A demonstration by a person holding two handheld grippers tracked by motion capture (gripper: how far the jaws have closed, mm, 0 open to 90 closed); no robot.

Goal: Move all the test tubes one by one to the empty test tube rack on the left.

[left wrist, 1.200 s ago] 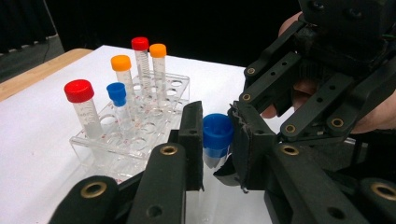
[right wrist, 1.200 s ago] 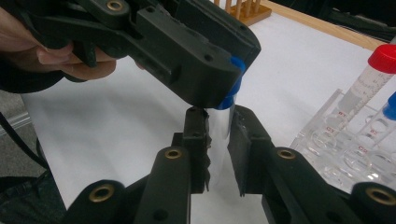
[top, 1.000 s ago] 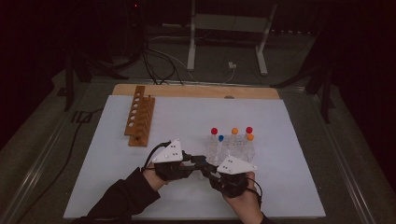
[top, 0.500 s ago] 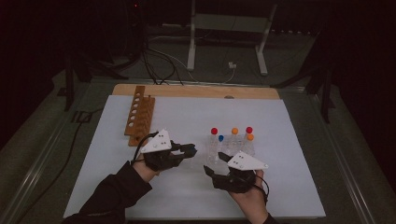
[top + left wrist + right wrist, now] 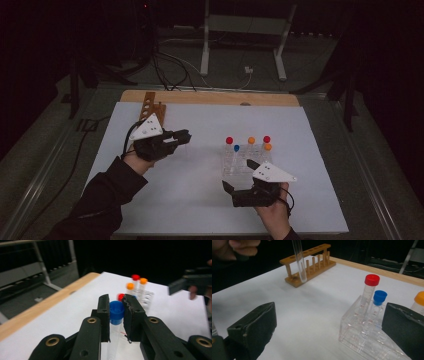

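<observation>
Two grippers are in play over the white table sheet (image 5: 200,200). I have the left gripper (image 5: 184,137) raised above the left half of the sheet, its jaws closed tight on a clear plastic test tube with a blue screw cap (image 5: 116,311). In the left gripper view the pads (image 5: 103,312) pinch the tube just at and under the cap, one on each side, and the tube body runs down between the jaw arms. From the right gripper view the tube's clear lower end (image 5: 299,262) hangs upright in the air in front of the wooden test-tube rack (image 5: 309,263), its rounded tip off the sheet; I cannot tell how near the rack it is.

In the high view the wooden rack (image 5: 152,106) lies along the far left of the sheet, just behind the left hand (image 5: 145,150).

I hold the right gripper (image 5: 240,175) low over the near right part of the sheet, just in front of the clear plastic tube stand (image 5: 240,165). Its jaws have just been opening and now stand wide apart, with nothing between the pads (image 5: 254,327) but bare sheet.

The clear stand (image 5: 359,335) holds capped tubes upright: a red-capped tube (image 5: 372,280) and a second blue-capped tube (image 5: 380,297) side by side nearest the right gripper, and an orange cap (image 5: 419,298) at the view's right edge. The high view shows two red caps, two orange and one blue above the stand.
</observation>
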